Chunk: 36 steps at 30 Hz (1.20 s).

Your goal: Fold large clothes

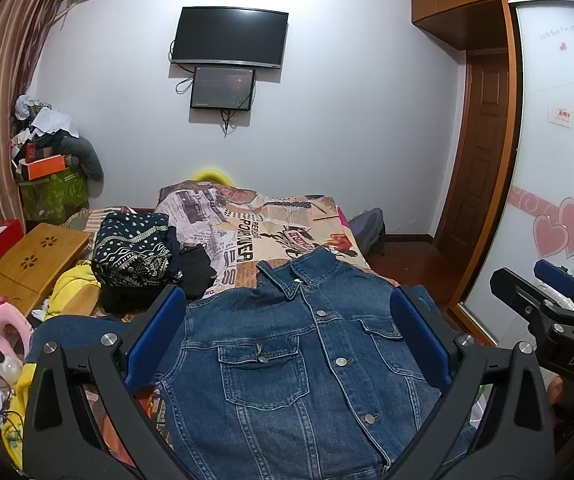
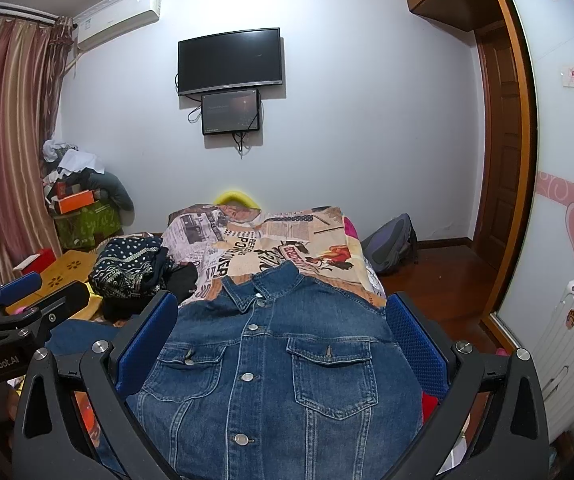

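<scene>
On the bed (image 1: pixel 287 220) the jacket (image 1: pixel 299 360) lies front up, buttoned, collar toward the far wall, body spread flat; I judge no fold made yet, so sleeves and body are all left. Left gripper (image 1: pixel 287 340) and right gripper (image 2: pixel 283 344) hang above it, fingers wide apart, holding nothing. A clothes pile (image 1: pixel 139 256) sits just left, crowding that side's sleeve.

"DAS" stood in white on the right gripper (image 1: pixel 559 292). "GenRobot.AI" stood on the left gripper (image 2: pixel 19 292). The far bedspread (image 2: pixel 271 236) bore large sideways letters, partly legible as "POWER".
</scene>
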Tool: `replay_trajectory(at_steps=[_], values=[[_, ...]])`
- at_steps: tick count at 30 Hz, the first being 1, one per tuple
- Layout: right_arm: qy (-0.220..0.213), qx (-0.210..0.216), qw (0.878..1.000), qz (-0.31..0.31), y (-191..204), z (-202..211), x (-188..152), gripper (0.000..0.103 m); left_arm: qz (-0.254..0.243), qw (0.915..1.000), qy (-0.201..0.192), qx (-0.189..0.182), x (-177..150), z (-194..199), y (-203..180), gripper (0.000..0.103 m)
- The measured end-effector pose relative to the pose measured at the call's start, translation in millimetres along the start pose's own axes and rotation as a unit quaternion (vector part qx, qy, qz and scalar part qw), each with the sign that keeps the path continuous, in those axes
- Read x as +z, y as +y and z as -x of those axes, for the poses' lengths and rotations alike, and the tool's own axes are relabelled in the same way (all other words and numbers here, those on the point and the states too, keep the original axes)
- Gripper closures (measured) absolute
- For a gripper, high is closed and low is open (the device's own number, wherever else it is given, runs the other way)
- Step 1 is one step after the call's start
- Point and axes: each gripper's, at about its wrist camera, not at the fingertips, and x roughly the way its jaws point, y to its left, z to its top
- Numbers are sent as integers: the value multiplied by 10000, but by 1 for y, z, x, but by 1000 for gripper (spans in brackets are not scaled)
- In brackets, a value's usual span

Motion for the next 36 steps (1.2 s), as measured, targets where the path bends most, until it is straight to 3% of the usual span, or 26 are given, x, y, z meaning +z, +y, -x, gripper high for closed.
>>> replay_trajectory(at_steps=[36], values=[[44, 5, 10000, 1, -1, -1, -1, 0, -91, 10000, -14, 17, 2, 2, -5, 1]])
